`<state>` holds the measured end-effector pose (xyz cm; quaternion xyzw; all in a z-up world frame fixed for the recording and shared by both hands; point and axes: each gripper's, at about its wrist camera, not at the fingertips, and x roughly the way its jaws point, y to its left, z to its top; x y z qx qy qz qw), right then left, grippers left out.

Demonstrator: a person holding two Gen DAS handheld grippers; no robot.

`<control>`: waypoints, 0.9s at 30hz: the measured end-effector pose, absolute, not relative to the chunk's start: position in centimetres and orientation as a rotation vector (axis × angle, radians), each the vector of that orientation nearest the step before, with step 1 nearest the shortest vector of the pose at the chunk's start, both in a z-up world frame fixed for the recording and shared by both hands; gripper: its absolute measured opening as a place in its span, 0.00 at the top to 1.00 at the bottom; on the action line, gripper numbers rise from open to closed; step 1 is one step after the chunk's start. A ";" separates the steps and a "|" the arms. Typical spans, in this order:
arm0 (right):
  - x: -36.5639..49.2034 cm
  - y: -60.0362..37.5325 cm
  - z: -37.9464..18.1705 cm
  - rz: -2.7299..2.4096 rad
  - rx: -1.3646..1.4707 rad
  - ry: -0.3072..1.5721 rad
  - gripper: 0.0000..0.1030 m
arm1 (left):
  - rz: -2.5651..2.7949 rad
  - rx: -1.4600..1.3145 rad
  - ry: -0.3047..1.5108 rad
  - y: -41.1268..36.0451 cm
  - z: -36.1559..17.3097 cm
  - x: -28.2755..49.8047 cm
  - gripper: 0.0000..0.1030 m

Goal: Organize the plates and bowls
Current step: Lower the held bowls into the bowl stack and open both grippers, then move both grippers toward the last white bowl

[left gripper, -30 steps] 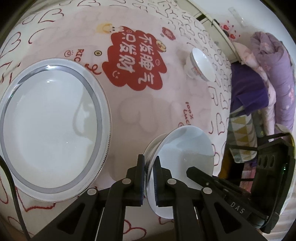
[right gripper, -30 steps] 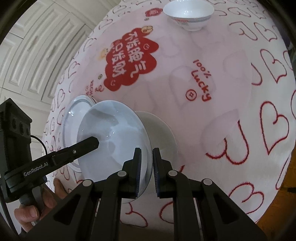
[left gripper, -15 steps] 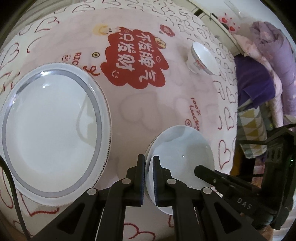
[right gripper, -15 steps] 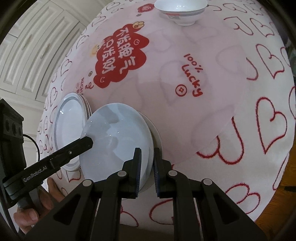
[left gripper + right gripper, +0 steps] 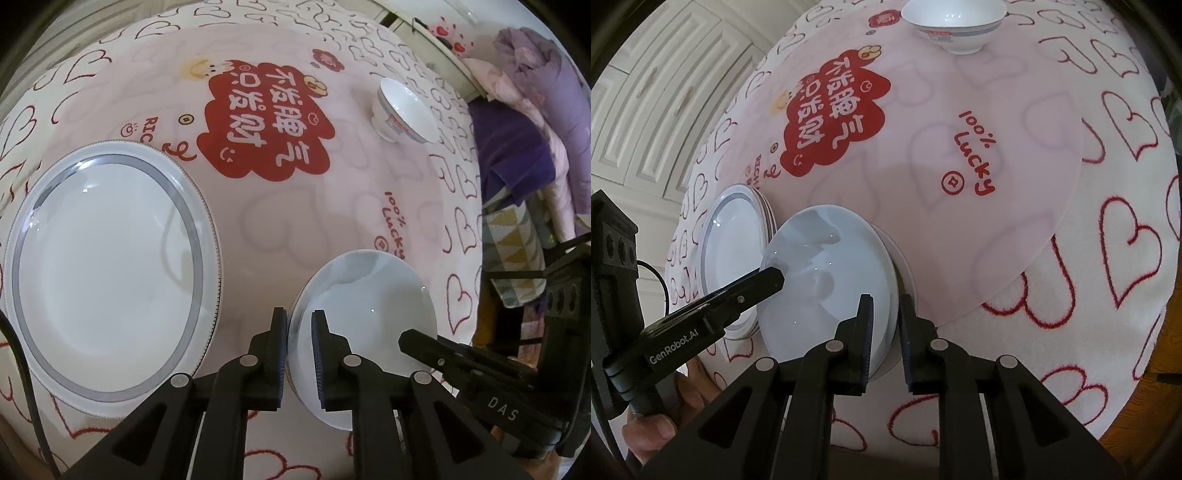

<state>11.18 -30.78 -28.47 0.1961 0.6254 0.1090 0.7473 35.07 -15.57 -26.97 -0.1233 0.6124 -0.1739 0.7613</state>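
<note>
In the left wrist view, the left gripper (image 5: 299, 347) is straddling the near rim of the small plate (image 5: 369, 295); its jaws have just been opening, pads now slightly off the rim. The plate is resting on the pink mat (image 5: 295, 221) reading "100% Lucky", beside the large plate stack (image 5: 110, 273); a bowl (image 5: 404, 110) is sitting far off. "DAS" is showing on the right gripper (image 5: 406, 338). In the right wrist view, the right gripper (image 5: 886, 336) is clamping that plate's (image 5: 827, 280) opposite rim, and "GenRobot.AI" is showing on the left gripper (image 5: 775, 278).
</note>
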 end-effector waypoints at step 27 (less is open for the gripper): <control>15.8 -36.9 -24.8 0.187 0.562 1.178 0.00 | -0.385 -0.220 1.200 -15.1 -21.1 40.0 0.05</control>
